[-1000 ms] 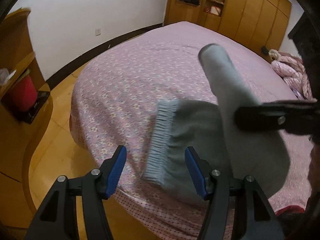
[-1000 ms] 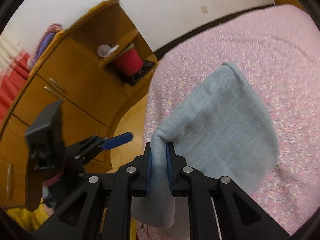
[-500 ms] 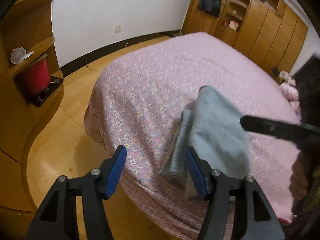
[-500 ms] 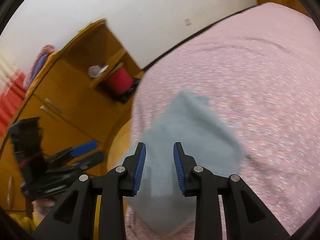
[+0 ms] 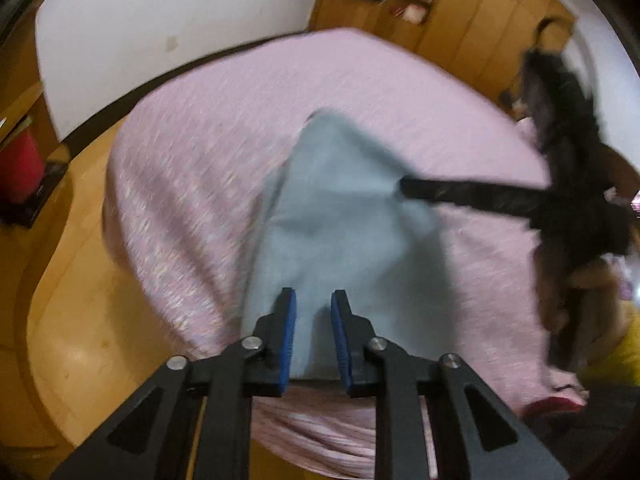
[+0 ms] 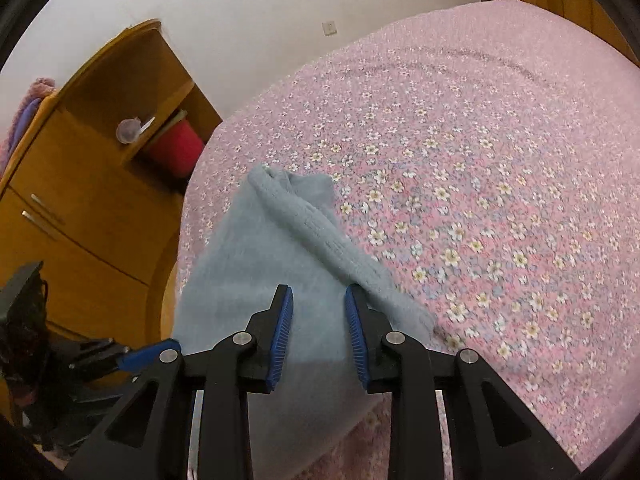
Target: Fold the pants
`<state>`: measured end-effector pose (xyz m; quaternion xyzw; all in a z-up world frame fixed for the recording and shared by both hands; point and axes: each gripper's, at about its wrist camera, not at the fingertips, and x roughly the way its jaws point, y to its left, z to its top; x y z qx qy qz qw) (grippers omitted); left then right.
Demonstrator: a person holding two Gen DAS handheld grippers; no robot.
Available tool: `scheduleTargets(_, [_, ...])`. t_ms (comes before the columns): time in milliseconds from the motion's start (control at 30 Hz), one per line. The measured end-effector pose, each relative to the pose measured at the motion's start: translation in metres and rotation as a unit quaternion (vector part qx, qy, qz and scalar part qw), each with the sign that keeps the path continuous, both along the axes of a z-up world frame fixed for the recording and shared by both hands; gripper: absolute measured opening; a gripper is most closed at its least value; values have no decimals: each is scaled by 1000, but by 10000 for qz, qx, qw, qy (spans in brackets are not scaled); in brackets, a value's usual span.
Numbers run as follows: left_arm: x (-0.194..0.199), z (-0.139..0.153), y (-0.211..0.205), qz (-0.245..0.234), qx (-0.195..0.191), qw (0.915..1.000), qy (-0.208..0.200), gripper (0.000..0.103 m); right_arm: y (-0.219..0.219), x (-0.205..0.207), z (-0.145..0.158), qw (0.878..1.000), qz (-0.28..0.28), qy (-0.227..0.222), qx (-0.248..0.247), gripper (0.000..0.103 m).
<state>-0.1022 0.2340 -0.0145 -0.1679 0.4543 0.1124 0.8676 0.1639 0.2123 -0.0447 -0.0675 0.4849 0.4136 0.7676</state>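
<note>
Bed: pink floral cover, fills most of both views; flowers sharp in R view, smeared by blur in L view.
Cabinet: wood, beside bed corner; drawers w/ handles seen in R view only.
Wardrobe: wood, far side of room, L view only.
Pants: gray, bunched on bed near its edge. R view shows a thick rolled fold running diagonally across the top; L view shows a smooth peaked shape.
Left gripper: fingers partly apart, pants cloth between the blue pads; contact w/ pads can't be confirmed.
Right gripper: fingers apart, over pants, nothing pinched.
Red bin: in cabinet nook.
</note>
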Motion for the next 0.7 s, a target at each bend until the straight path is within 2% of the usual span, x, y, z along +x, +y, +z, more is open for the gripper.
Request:
scheduleTargets(67, [3, -13, 7, 126, 58, 9996, 227, 16, -1, -5, 5, 9999, 3, -98, -70, 30])
scheduleTargets(100, [2, -14, 8, 145, 24, 9997, 209, 16, -5, -9, 10, 9999, -18, -131, -90, 30])
scheduleTargets(133, [2, -12, 9, 158, 12, 9997, 186, 16, -7, -12, 13, 9999, -37, -136, -81, 33])
scheduleTargets(167, [1, -9, 8, 138, 54, 9997, 178, 16, -13, -16, 17, 9999, -67, -131, -47, 42])
scheduleTargets(233, [-1, -3, 8, 76, 114, 9998, 140, 16, -29, -23, 22, 9998, -157, -102, 47, 53])
scheduleTargets(267, [-2, 0, 8, 47, 100, 9999, 108, 18, -38, -26, 23, 9997, -213, -49, 93, 55])
scheduleTargets(333, [-1, 6, 9, 5, 70, 10000, 9, 25, -54, -29, 20, 9992, -306, 185, 182, 56])
scheduleTargets(400, [-1, 14, 14, -23, 35, 9999, -118, 46, -68, -30, 14, 9975, -445, 481, 274, 56])
scheduleTargets(567, [19, 15, 26, -204, -73, 9997, -144, 54, -82, -27, 0, 9930, -664, 915, 345, 56])
scheduleTargets(700, [37, 3, 35, -315, -109, 9993, 180, 56, -77, -29, -8, 9929, -525, 1012, 324, 56])
